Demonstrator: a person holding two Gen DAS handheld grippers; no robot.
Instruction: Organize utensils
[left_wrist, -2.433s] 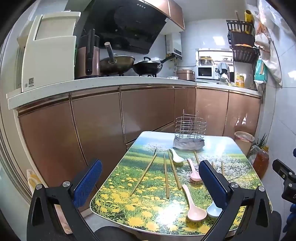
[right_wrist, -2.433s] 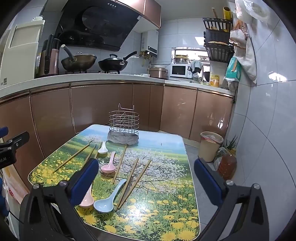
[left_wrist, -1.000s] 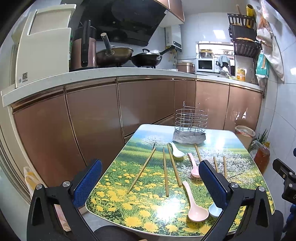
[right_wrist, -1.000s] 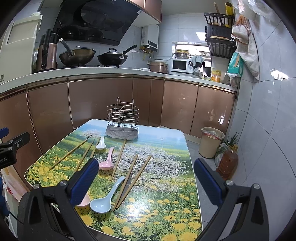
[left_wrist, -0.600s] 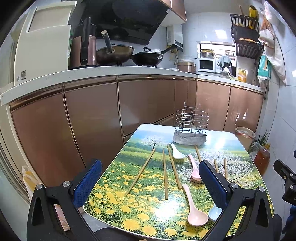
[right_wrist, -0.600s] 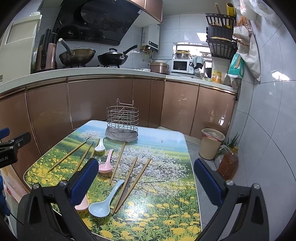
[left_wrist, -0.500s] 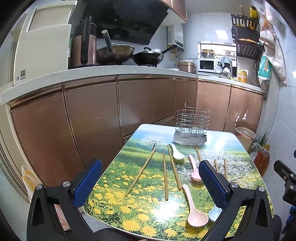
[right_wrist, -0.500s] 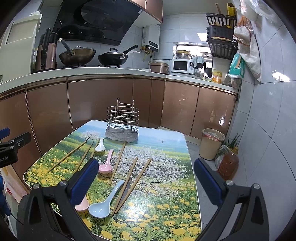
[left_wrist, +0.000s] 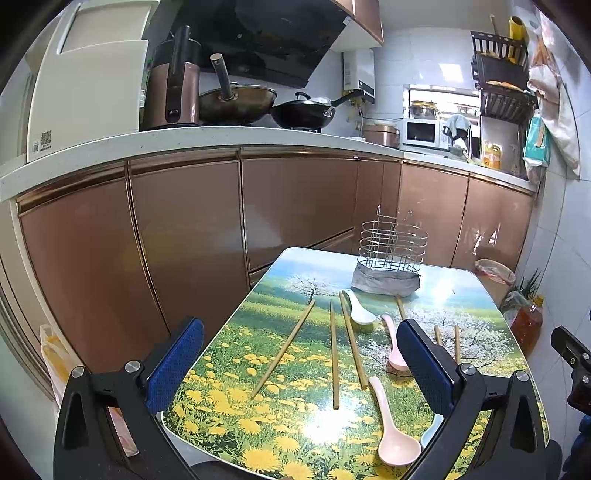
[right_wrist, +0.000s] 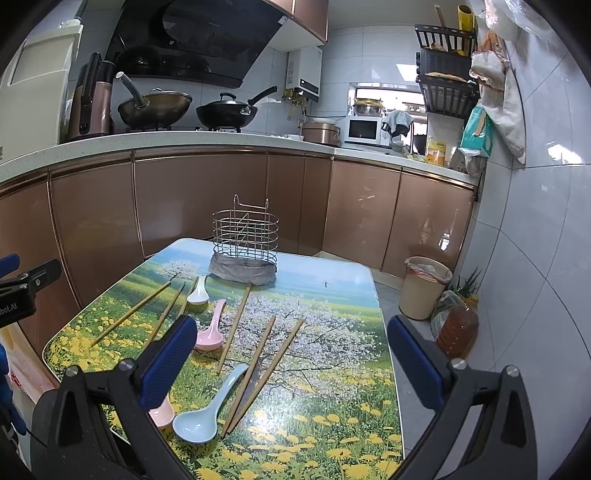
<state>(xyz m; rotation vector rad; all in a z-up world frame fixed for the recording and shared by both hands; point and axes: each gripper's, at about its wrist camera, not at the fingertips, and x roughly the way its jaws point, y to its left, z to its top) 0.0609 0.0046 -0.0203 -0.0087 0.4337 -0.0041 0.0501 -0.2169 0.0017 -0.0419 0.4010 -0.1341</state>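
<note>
1. The cabinets in copper-brown run along the back wall, with a white counter above carrying two woks on the stove.
2. The tabletop, printed with a meadow of yellow flowers and a blossoming tree, stands in front of them.
3. The left hand-held gripper hangs over the near edge of the tabletop, its blue-padded fingers spread wide with nothing between them.
4. The right hand-held gripper hangs over the near right part, likewise spread wide and holding nothing.
5. A wire utensil holder stands upright at the far end of the tabletop on a grey cloth.
6. Six wooden chopsticks lie loose on the tabletop, three to the left and three to the right, all pointing roughly toward the holder.
7. A pale blue spoon lies at the near edge, touching the right-hand chopsticks.
8. Two pink spoons lie nearby, one near the edge, one at mid-table.
9. A white spoon lies closest to the holder.
</note>
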